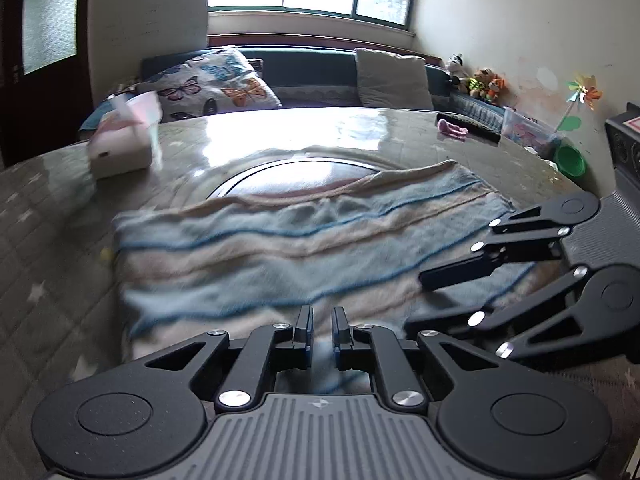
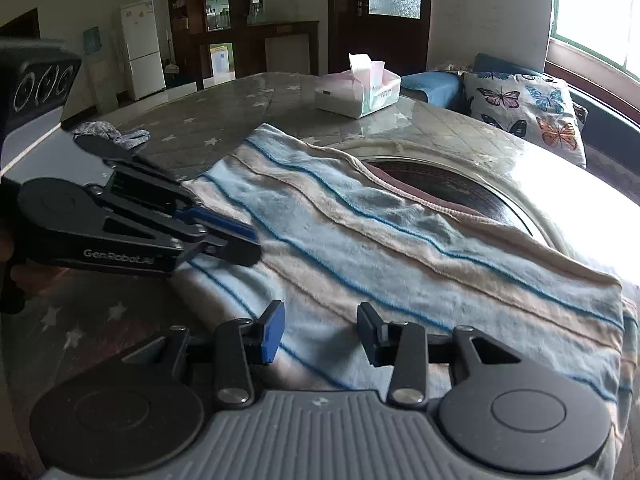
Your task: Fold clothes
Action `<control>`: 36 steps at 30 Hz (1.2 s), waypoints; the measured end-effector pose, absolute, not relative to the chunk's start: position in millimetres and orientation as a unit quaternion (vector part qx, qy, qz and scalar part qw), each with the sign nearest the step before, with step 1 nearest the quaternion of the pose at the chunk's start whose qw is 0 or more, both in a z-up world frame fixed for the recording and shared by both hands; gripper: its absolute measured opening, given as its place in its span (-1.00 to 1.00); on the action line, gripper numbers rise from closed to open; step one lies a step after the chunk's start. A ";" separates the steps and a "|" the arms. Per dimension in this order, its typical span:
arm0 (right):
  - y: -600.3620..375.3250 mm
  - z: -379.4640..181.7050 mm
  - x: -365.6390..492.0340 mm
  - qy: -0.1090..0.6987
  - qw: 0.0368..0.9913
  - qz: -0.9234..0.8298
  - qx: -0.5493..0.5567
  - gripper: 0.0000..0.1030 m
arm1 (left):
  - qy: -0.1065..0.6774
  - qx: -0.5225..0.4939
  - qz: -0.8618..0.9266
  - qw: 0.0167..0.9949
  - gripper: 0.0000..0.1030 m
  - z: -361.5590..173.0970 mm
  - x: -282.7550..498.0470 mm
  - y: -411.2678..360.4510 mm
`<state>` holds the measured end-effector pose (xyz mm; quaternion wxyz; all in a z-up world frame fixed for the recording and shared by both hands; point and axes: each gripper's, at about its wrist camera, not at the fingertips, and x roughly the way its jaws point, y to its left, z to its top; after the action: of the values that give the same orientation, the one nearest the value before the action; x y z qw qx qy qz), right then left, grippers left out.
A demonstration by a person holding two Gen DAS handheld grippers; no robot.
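On the grey star-quilted round table [image 2: 240, 92], over its dark central turntable [image 2: 452, 188] from 6 to about 9 o'clock: a soft fleecy garment, pale blue and beige with thin dark-blue stripes [image 1: 280, 248], lying folded into a long band. Judged light, limp, non-slippery; it will sag and drag unless pinched at a hem or corner, best through both layers.

Left gripper [image 1: 322, 330] low at the near edge, fingers nearly together over the cloth; whether fabric is caught between them cannot be told. Right gripper [image 2: 320, 334] alongside, over the near edge, fingers spread wide, holding nothing.

White tissue box [image 2: 358, 90] at 12 o'clock in the right wrist view, well apart.
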<state>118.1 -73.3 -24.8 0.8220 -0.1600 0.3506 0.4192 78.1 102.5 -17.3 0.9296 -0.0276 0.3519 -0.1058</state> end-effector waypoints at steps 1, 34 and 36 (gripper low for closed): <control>-77.2 -24.5 116.3 0.353 0.822 0.418 -0.155 -0.20 | 0.350 -0.032 -0.103 0.930 -0.79 -17.7 73.0 104.6; -200.0 -19.9 174.4 0.381 0.887 0.259 -0.019 -0.19 | 0.349 -0.126 -0.018 0.929 -0.81 -17.9 76.6 169.5; -206.8 -16.3 177.3 0.386 0.887 0.254 -0.009 -0.20 | 0.348 -0.142 -0.018 0.926 -0.81 -17.5 78.1 177.6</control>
<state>177.3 -206.8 -16.3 0.8868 -0.0093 0.3857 0.2544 78.1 177.6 -17.5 0.9264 -0.1419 0.3484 -0.0185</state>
